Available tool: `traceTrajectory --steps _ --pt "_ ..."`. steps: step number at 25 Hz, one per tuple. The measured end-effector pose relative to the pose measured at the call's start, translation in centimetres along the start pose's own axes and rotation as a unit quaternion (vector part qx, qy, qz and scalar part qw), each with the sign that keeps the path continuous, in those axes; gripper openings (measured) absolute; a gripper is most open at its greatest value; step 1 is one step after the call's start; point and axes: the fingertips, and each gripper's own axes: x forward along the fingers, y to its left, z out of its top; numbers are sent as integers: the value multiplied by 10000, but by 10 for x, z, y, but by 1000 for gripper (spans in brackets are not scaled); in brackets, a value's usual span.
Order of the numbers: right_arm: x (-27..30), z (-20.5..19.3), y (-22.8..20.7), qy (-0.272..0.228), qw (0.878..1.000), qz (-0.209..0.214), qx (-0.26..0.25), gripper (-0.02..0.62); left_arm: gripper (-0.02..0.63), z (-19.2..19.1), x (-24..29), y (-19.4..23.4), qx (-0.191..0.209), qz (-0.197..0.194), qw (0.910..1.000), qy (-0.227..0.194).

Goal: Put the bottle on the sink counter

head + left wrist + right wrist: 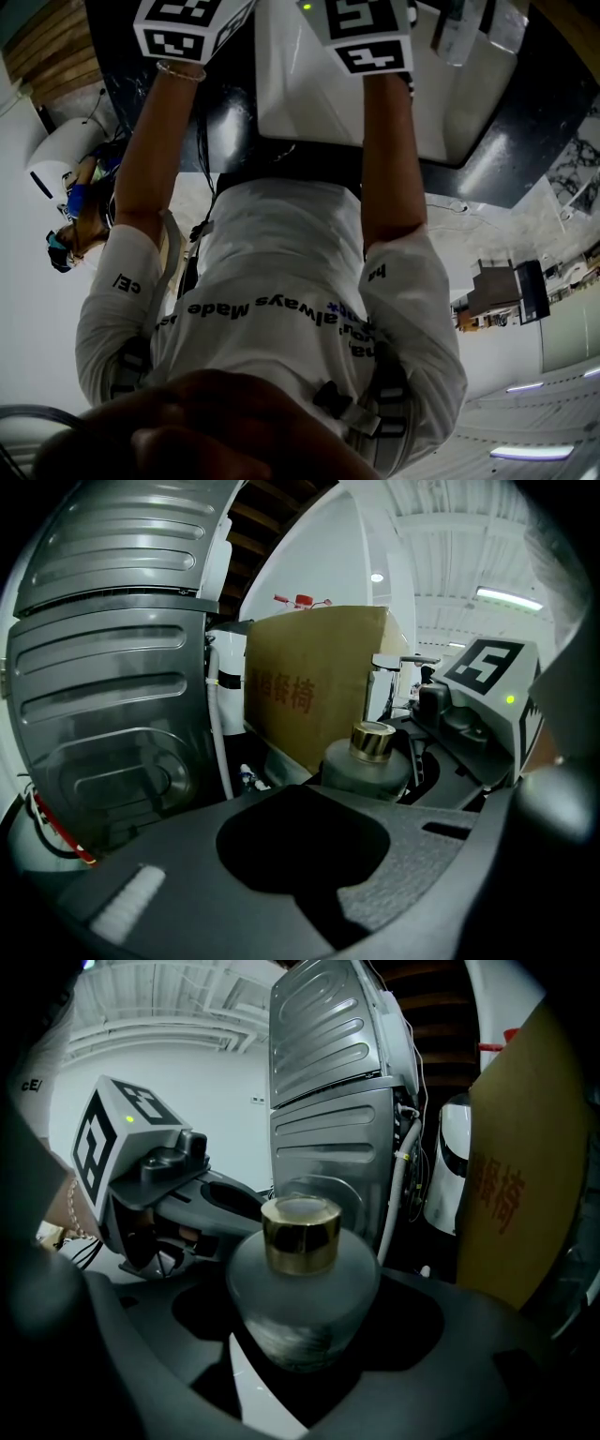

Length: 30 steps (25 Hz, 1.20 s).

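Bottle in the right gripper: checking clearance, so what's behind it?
A ribbed metal panel stands behind the bottle, a cardboard box to its right. The bottle covers the panel's lower part.

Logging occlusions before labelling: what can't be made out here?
- Frosted glass bottle with gold cap: lower body hidden behind left gripper, left gripper view.
- Right gripper, left gripper: cut by head view's top edge; only marker cubes show.
- Black sink counter: partly behind person's arms, head view.

Cardboard box (309, 682) beside ribbed grey panel (112, 667)
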Motion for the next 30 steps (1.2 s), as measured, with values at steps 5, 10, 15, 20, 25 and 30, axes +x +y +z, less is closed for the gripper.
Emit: traceTrajectory --steps 5,10,15,20,25,30 --pt "-17 24 6 -204 9997 -157 -27 339 3 9 -30 2 -123 76 9999 -50" --pt "-66 61 16 -708 9967 -405 -32 341 2 46 -78 -10 -176 322 9987 -341" --pt "-118 101 48 -910 9952 -367 8 339 2 81 -139 -36 -319 363 9968 -643" --pt "-170 142 80 -1177 9928 -182 109 337 3 113 -200 -61 -577 314 9926 -1025" --pt "-251 190 127 -1329 9909 179 128 265 2 163 -273 -104 -732 161 9877 -1375" --pt "-374 246 172 -1721 9849 163 27 190 2 230 -367 -180 -683 28 9811 -1807"
